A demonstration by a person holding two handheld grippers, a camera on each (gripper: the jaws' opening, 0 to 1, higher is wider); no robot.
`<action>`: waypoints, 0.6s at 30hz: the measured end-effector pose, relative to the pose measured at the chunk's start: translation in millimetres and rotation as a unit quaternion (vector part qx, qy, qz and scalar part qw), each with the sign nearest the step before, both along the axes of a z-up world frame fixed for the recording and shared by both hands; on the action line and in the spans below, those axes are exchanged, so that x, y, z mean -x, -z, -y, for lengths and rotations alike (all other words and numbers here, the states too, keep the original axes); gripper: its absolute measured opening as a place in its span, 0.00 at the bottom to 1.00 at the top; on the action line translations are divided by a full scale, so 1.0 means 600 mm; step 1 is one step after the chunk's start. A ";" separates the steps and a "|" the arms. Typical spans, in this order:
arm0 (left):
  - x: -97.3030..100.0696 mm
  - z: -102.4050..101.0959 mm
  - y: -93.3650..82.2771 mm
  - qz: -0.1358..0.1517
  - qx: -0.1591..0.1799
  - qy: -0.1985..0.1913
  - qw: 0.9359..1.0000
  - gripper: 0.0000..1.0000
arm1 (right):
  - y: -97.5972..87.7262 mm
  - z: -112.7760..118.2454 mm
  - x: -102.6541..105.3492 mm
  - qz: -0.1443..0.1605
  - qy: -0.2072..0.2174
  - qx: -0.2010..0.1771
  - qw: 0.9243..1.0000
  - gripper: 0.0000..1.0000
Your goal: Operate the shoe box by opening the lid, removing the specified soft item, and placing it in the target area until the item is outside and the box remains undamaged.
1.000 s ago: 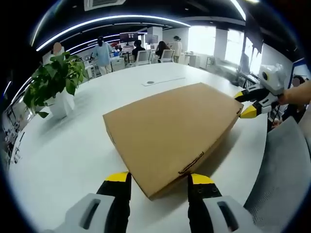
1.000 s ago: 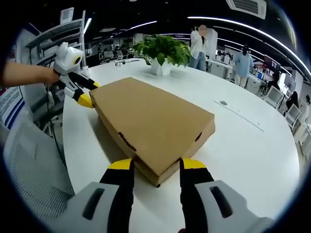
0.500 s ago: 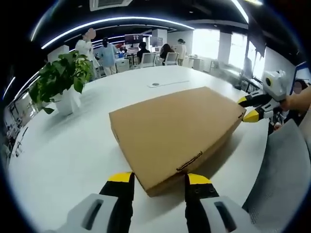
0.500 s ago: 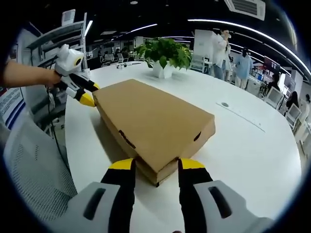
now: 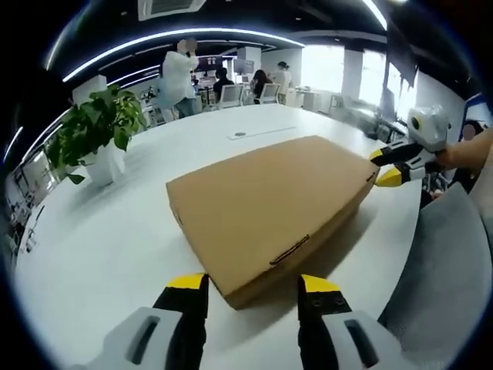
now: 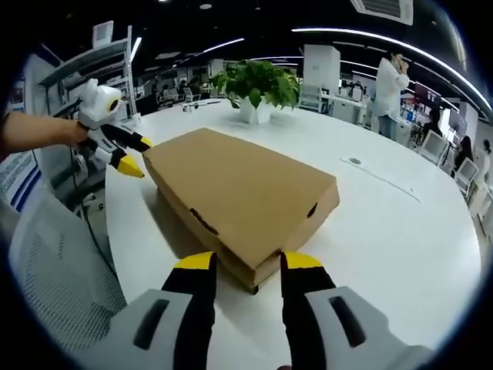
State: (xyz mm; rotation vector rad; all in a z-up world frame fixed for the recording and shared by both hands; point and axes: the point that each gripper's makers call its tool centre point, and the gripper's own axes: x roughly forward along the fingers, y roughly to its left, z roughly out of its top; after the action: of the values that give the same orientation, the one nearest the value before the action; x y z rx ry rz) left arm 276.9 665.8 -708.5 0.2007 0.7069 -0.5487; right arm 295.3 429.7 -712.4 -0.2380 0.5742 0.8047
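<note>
1. Now the shoe box (image 5: 266, 208) lies flat on the white bench (image 5: 100, 239) with its lid down, so its contents are hidden.
2. Left tongs (image 5: 253, 287) stand open astride one corner, gripping nothing.
3. Right tongs (image 6: 245, 264) stand open at the opposite corner, empty too.
4. Behind stands a potted plant (image 6: 258, 85); a grey chair (image 6: 54, 270) is beside the bench.

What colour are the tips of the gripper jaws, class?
Yellow, on black jaws; clearest on the right gripper in the right gripper view.

Matt brown cardboard shoe box (image 5: 269, 204); glossy white table (image 5: 100, 239).
</note>
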 end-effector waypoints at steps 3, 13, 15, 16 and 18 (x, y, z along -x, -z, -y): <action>0.004 0.002 -0.007 0.004 -0.003 0.001 1.000 0.48 | -0.004 -0.001 0.003 0.001 -0.002 -0.002 1.000 0.32; 0.003 0.003 -0.041 0.023 0.003 -0.007 1.000 0.50 | -0.038 -0.003 0.006 0.018 -0.003 -0.018 1.000 0.35; 0.001 0.003 -0.048 0.028 0.003 -0.008 1.000 0.50 | -0.047 -0.003 0.006 0.022 -0.006 -0.018 1.000 0.35; 0.000 0.004 -0.051 0.030 0.003 -0.008 1.000 0.50 | -0.051 -0.004 0.006 0.024 -0.008 -0.019 1.000 0.35; -0.001 0.004 -0.059 0.034 0.004 -0.009 0.999 0.51 | -0.060 -0.004 0.006 0.027 -0.011 -0.020 0.999 0.36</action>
State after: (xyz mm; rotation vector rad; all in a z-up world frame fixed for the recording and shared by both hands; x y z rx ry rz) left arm 277.4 663.3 -673.3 0.2049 0.6395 -0.5251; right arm 292.0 432.2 -676.4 -0.2295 0.5046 0.8288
